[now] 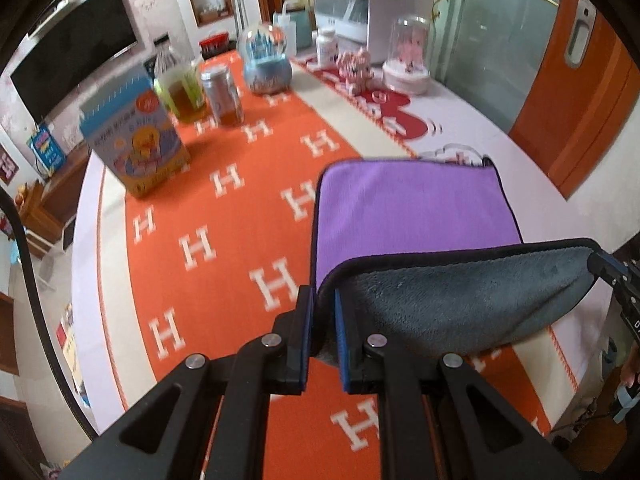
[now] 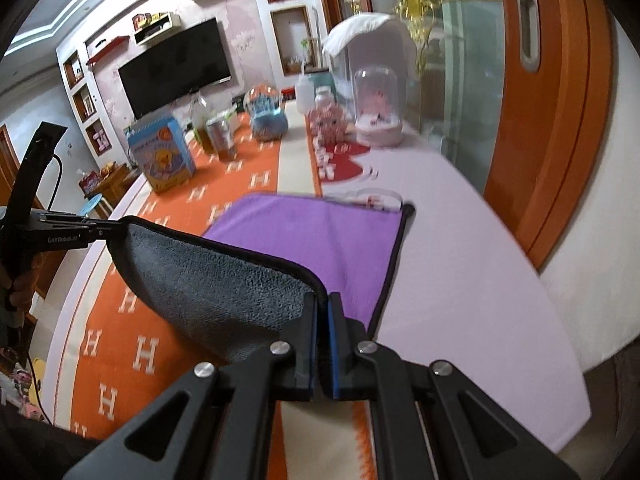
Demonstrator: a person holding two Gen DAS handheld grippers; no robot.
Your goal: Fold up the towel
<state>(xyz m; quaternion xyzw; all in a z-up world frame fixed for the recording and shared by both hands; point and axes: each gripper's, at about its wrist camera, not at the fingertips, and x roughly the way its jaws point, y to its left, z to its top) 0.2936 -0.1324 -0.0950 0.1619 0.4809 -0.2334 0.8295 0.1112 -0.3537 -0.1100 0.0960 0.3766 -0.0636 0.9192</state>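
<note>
Two grippers, left (image 1: 322, 316) and right (image 2: 323, 320), pinched the towel (image 1: 416, 208) near corners, lifted edge taut between fingers; far half flat ahead on counter (image 2: 460, 240), bare counter beside.

one towel (image 1: 416, 208), two grippers (image 1: 322, 300) (image 2: 323, 304) — two domes (image 1: 410, 54), perhaps three bottles (image 1: 180, 84).

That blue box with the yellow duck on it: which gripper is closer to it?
Left. The left gripper pinches the towel corner on the side of the blue box; the right gripper grips the other near corner, farther across the table.
</note>
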